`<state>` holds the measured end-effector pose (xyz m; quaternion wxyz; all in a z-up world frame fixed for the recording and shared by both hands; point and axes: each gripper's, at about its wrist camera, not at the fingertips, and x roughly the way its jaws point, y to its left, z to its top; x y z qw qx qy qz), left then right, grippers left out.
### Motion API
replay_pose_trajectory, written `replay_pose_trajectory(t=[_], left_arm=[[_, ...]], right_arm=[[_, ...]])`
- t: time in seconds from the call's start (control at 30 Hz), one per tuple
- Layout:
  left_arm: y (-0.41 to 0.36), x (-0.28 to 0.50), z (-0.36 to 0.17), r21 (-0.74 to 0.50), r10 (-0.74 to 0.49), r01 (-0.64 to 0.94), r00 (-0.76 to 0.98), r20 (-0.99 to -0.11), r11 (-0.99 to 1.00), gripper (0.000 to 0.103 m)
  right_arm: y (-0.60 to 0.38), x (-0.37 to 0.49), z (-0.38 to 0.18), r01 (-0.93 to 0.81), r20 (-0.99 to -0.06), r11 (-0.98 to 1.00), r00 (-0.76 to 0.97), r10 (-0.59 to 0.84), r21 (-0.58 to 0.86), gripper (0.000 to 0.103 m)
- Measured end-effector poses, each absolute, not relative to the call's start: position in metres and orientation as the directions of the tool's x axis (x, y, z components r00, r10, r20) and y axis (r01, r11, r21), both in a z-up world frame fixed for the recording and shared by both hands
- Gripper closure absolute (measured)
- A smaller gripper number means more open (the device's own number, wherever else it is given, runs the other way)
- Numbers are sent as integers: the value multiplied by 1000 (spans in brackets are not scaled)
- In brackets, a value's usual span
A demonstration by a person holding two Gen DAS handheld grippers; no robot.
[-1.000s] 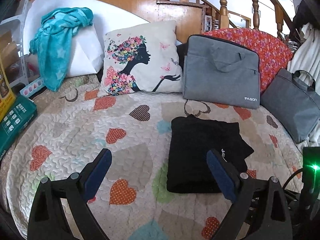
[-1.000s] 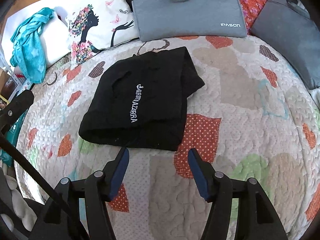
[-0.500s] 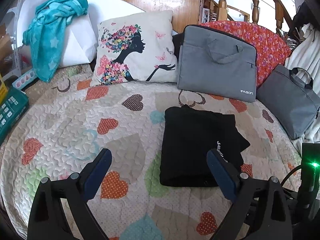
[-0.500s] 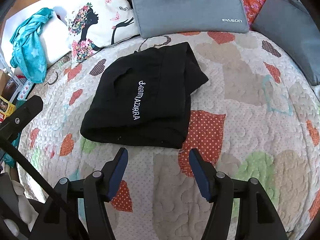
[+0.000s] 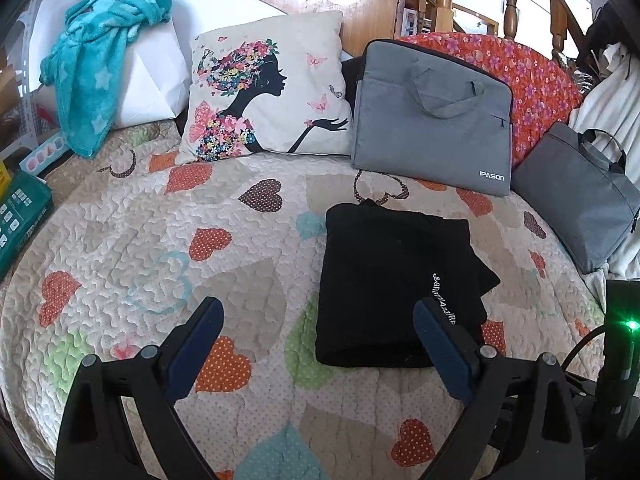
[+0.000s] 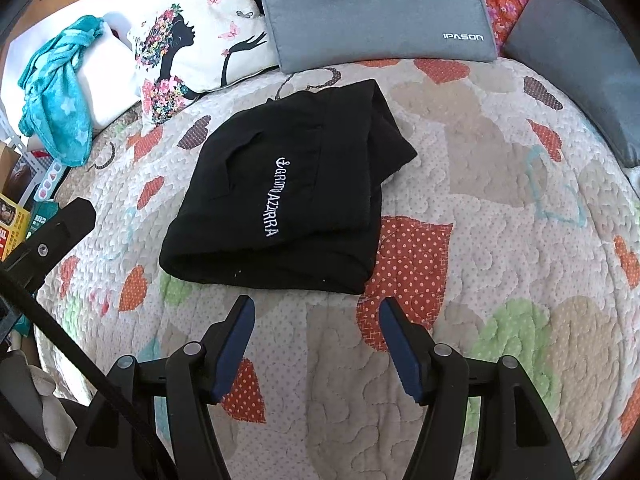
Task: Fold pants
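Fingers of both grippers stand wide with nothing between them. On the left gripper (image 5: 316, 344) the blue pads hang above the bed's quilt (image 5: 132, 240), and its right-hand finger (image 5: 440, 348) overlaps the near right corner of the pants (image 5: 392, 288) in that view; whether it touches the cloth cannot be told. On the right gripper (image 6: 316, 344) the two fingers hover over bare quilt just short of the pants' near edge, clear of the fabric. The pants (image 6: 288, 196) lie folded into a compact black rectangle around the middle of the bed, white lettering running along the top layer, one corner sticking out towards the bed's right edge. Along the head edge lean a printed cushion (image 5: 272, 92), a grey laptop bag (image 5: 432, 116) and a second grey bag (image 5: 580, 196); a teal blanket (image 5: 96, 72) is draped at the far left corner.
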<state>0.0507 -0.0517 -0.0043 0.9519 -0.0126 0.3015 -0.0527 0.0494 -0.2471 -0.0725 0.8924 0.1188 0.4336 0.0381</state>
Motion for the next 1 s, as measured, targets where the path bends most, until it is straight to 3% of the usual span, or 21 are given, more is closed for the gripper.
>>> replay_pose_trajectory(t=[0.33,0.67,1.0], left_arm=[[-52,48,-3,-53,-99,84,823,-559,995,8],[-45,37,14,-46,-71,56,882,-467,997,7],[-43,29,19,-18,-3,-5,893,-450,1000,6]], right_arm=[[-246,50,-75,35,-768,970,618,168,240,33],[-245,50,-74,26,-766,974,622,160,224,33],[-243,50,-72,15,-765,979,626,151,206,32]])
